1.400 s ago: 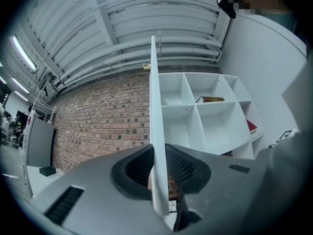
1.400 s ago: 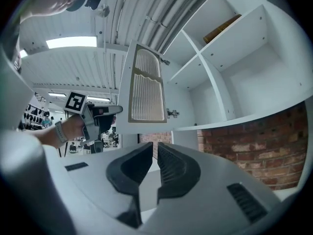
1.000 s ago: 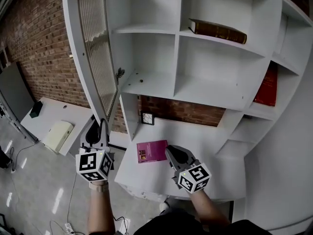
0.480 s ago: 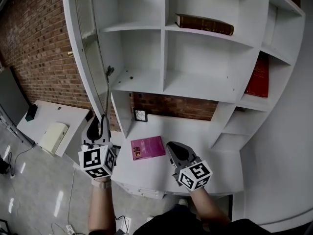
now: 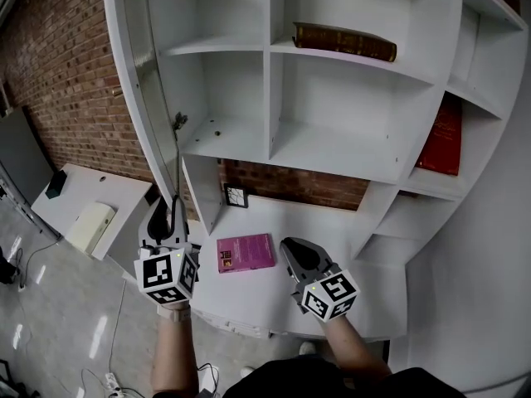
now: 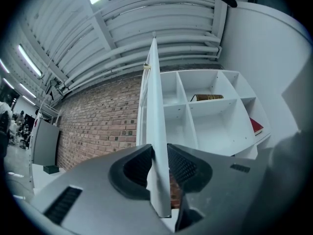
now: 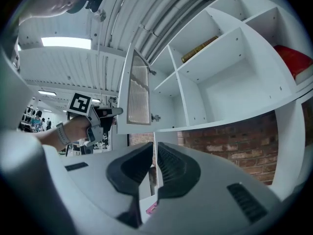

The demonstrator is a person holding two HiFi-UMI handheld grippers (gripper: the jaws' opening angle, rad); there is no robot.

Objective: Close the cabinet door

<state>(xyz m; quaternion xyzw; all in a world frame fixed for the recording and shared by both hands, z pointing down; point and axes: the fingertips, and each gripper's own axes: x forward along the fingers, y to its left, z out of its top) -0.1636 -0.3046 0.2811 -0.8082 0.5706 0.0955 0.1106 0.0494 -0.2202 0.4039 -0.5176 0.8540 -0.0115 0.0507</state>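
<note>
The white cabinet door (image 5: 153,98) with a ribbed glass pane stands swung out from the left side of the shelf unit, edge-on in the head view. My left gripper (image 5: 163,214) is at the door's lower free corner. In the left gripper view the door's edge (image 6: 156,131) runs between the jaws of the left gripper (image 6: 159,166), which are opening and no longer pinch it. My right gripper (image 5: 292,251) hovers over the white desk (image 5: 348,264), shut and empty. The right gripper view shows the door's pane (image 7: 136,94) and the left gripper (image 7: 100,114) at its corner.
A pink book (image 5: 245,252) and a small picture frame (image 5: 236,195) lie on the desk. On the shelves are a brown book (image 5: 344,41) and a red book (image 5: 441,139). A low white table (image 5: 83,193) stands at left by the brick wall.
In the head view the door went from showing its ribbed pane to standing nearly edge-on. The left gripper stayed at its lower corner. The shelves shifted left in the view.
</note>
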